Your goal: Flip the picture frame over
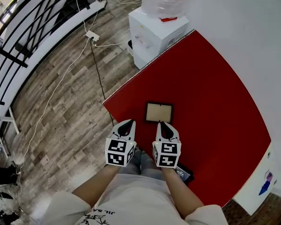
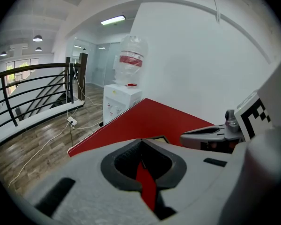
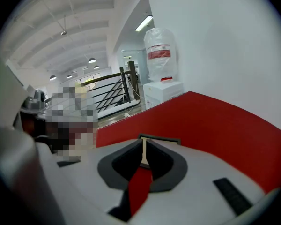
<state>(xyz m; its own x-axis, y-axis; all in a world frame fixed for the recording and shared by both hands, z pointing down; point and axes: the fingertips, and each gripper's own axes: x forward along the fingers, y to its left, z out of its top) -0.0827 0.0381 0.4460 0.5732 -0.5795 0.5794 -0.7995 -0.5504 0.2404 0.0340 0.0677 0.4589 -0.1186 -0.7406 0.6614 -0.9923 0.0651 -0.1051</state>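
Note:
A small picture frame with a dark border and a pale tan panel lies flat on the red table. Both grippers hover side by side just short of its near edge. My left gripper is shut and empty, a little left of the frame. My right gripper is shut and empty, its tips close to the frame's near edge. In the right gripper view the frame peeks just past the closed jaws. In the left gripper view only a corner of the frame shows, with the right gripper beside it.
A white water dispenser with a bottle stands at the table's far left corner. A power strip and cables lie on the wood floor. A black railing runs at left. A dark phone-like object lies near the table's front edge.

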